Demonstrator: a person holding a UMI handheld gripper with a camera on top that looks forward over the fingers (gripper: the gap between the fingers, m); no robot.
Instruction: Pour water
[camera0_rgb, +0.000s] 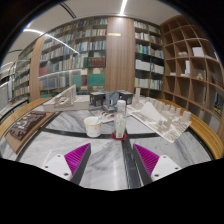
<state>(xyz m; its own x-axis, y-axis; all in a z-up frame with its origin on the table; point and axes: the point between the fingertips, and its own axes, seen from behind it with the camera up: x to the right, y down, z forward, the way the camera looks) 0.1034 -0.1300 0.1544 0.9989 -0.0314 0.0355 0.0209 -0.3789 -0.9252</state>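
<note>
A clear plastic water bottle (120, 122) with a red label and white cap stands upright on the marble table (100, 155), well beyond my fingers. A white cup (92, 126) stands just left of it, touching or nearly so. My gripper (112, 160) is open and empty, its magenta pads (75, 158) spread wide on either side. The bottle lines up roughly with the gap between the fingers, a little to the right of its middle.
White architectural models (160, 118) cover the table to the right of the bottle, and more models (65, 98) stand at the back left. A dark tray (25, 124) lies at the left. A dark seam (128, 160) runs along the table. Bookshelves line the walls.
</note>
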